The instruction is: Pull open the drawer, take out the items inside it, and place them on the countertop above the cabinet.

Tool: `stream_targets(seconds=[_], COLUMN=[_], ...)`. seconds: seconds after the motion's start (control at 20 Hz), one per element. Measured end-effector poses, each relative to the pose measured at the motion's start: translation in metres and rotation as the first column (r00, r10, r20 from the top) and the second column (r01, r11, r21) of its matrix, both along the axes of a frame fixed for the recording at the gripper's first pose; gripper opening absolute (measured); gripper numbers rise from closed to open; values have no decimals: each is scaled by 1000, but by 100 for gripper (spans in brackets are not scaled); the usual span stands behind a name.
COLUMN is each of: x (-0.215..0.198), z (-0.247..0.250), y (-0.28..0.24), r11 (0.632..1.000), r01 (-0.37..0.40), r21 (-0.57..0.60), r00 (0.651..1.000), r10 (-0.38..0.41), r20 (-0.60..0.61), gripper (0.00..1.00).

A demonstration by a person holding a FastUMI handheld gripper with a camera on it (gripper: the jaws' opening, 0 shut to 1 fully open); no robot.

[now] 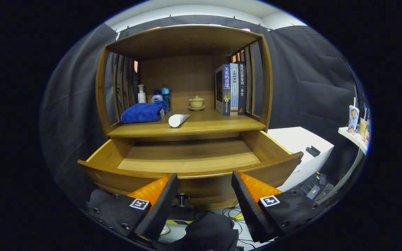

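The wooden drawer point(190, 158) stands pulled open below the countertop point(201, 126), and its bare floor shows with nothing lying on it. A folded blue towel point(143, 112) and a white tube point(178, 120) lie on the countertop, the tube right of the towel. My gripper point(204, 178) is open, its fingertips just in front of the drawer's front panel with nothing between them. A small dark knob point(182, 197) on the drawer front shows low between the fingers.
At the back of the countertop stand bottles point(154, 94), a lidded cup on a saucer point(196, 103) and upright books point(231, 89). A white box point(300, 153) sits right of the cabinet. Cables lie on the floor below.
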State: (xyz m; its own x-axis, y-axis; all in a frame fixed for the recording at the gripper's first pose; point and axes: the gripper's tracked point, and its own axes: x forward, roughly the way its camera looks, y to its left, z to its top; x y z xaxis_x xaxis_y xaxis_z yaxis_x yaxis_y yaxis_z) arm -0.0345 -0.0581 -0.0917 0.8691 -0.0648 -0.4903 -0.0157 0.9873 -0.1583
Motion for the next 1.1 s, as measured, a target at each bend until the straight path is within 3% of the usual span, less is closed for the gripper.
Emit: stream_targets(seconds=[0.7, 1.1], x=[12, 61], z=[-11, -10], y=[3, 9], r11=[998, 1000], r01=[7, -19], r21=[67, 1], r00=[1000, 1000], r10=[-6, 19], r20=[-3, 3], gripper=[98, 98])
